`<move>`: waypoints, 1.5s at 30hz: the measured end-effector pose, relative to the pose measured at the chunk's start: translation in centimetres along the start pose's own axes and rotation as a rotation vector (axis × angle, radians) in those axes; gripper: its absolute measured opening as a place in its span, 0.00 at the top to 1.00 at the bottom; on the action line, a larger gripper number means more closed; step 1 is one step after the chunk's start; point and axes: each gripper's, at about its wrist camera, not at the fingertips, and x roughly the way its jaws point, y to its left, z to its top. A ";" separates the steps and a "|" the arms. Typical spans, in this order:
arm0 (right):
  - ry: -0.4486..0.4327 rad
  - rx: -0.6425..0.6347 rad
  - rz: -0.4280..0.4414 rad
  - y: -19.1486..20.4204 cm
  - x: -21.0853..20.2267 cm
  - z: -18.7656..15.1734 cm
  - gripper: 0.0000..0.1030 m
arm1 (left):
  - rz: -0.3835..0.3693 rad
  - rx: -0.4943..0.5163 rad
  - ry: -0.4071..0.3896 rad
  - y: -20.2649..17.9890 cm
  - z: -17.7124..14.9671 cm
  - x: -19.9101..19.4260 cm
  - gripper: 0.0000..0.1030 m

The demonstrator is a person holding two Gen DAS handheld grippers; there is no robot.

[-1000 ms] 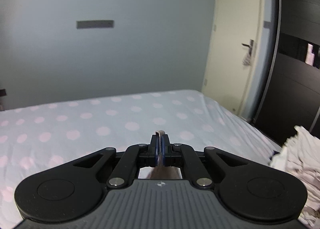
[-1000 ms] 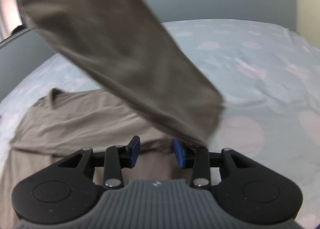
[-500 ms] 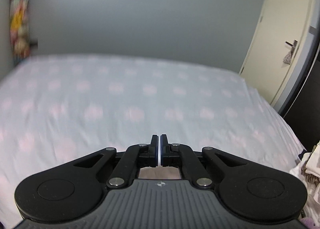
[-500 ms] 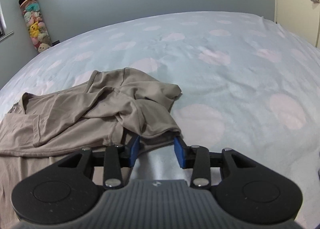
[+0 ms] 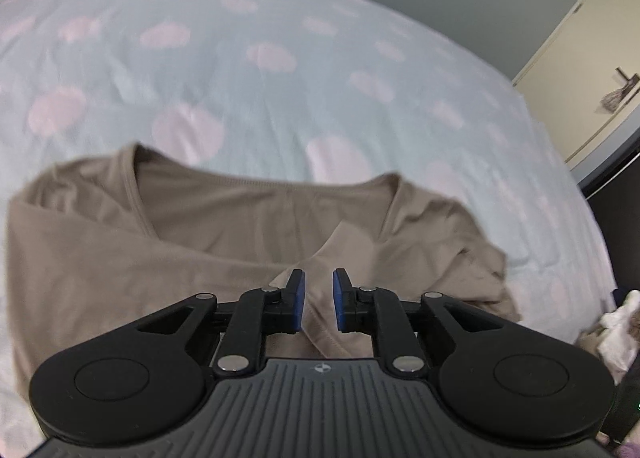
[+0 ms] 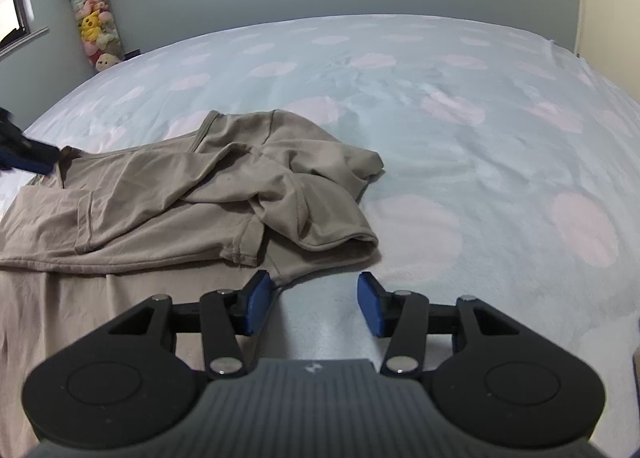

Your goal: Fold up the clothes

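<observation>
Surface: polka-dot bedsheet [image 6: 460, 130].
Garment: taupe shirt [image 6: 160, 194], sleeve bunched at 12 o'clock.
Handling: soft, light; pinch sleeve cuff [image 6: 340, 242].
Left gripper [image 5: 319, 300]: jaws parted, empty.
Right gripper [image 6: 312, 304]: jaws wide, empty.

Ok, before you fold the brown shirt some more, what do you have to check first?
1. Left gripper open: ok, fingers apart above the cloth.
2. Right gripper open and holding nothing: ok.
3. Brown shirt lying on the bed: ok.
4. Shirt flat: not ok, the sleeve on the right is bunched and crumpled.
5. Neckline visible for lining up the fold: ok.
6. Bottom hem straight: cannot tell, it is out of view.
</observation>
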 end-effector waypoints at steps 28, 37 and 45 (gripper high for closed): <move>-0.080 0.066 0.096 -0.1 -1.9 0.5 0.47 | 0.071 -0.052 0.037 -1.5 0.2 -0.2 0.87; -0.082 0.098 0.116 -0.5 -1.4 0.9 0.46 | 0.054 -0.229 0.115 0.4 -1.7 2.0 0.87; -0.079 0.115 0.121 -0.8 -1.4 1.0 0.46 | 0.065 -0.315 0.112 0.8 -2.2 2.1 0.84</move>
